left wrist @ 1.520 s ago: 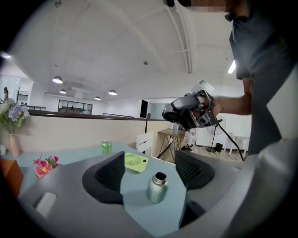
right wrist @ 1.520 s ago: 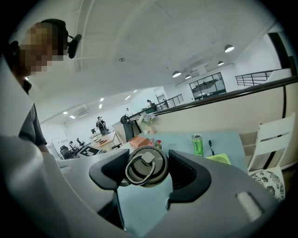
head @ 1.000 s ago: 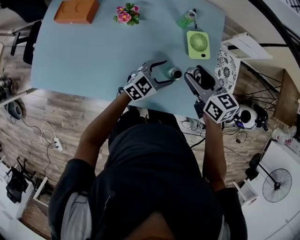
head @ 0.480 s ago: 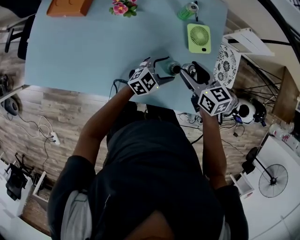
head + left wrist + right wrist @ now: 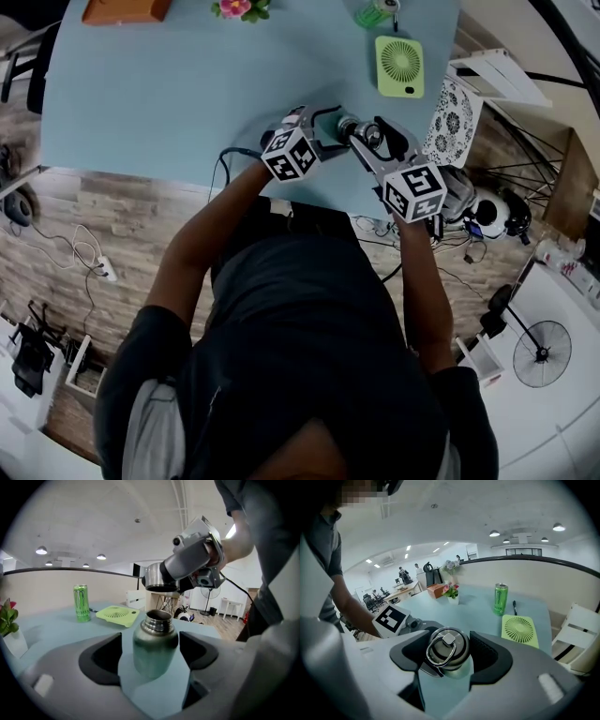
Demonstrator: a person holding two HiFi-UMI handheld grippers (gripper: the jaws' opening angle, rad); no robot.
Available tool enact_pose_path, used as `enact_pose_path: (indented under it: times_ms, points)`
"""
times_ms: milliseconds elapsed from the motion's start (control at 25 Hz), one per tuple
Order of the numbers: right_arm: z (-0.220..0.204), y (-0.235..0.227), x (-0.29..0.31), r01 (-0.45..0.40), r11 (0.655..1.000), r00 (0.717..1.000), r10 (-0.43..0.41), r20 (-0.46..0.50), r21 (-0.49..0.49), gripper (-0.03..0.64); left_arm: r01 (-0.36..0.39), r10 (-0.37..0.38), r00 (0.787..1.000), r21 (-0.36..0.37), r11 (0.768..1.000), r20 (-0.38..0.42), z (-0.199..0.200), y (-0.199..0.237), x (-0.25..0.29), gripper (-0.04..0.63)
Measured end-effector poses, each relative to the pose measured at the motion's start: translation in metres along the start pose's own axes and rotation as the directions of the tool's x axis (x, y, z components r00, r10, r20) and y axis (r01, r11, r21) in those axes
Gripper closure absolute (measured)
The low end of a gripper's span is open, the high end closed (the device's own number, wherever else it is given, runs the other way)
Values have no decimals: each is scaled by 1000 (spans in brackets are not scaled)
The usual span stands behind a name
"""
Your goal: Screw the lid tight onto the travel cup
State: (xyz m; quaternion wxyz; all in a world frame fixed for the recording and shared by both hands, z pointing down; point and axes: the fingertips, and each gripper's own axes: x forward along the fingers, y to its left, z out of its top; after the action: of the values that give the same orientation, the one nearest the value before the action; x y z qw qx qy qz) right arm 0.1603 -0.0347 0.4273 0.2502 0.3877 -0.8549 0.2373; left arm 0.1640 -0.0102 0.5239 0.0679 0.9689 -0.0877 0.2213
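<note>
The steel travel cup [image 5: 155, 646] stands upright on the blue table [image 5: 169, 94], its mouth uncovered. My left gripper [image 5: 152, 656] is open around the cup's body; table shows between the cup and the left jaw, while the right jaw is almost touching. My right gripper [image 5: 446, 654] is shut on the steel lid [image 5: 446, 651], whose ring handle faces the camera. In the left gripper view the lid [image 5: 158, 577] hangs a little above the cup's mouth, apart from it. In the head view the cup [image 5: 348, 125] sits between the left gripper [image 5: 326, 132] and the right gripper [image 5: 367, 139], near the table's front edge.
A green can [image 5: 375, 11], a pen [image 5: 514, 607] and a flat green fan [image 5: 400, 66] lie farther back on the right. A flower pot [image 5: 234, 7] and an orange block [image 5: 122, 9] sit at the far edge. A patterned panel [image 5: 453, 122] stands just off the table's right side.
My right gripper has carried the lid leftward, from beside the cup to just above its mouth. The left gripper stays around the cup.
</note>
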Motion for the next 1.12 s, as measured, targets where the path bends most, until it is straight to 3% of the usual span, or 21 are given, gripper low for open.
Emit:
enact_pose_path:
  times_ms: [320, 1120]
  points:
    - [-14, 2, 15, -7, 993, 999, 1, -53, -116, 351, 4, -4, 1000, 4, 1000, 8, -6, -2, 10, 184]
    - [-30, 8, 33, -57, 971, 995, 38, -87, -230, 351, 37, -37, 999, 2, 999, 24, -16, -5, 25, 186]
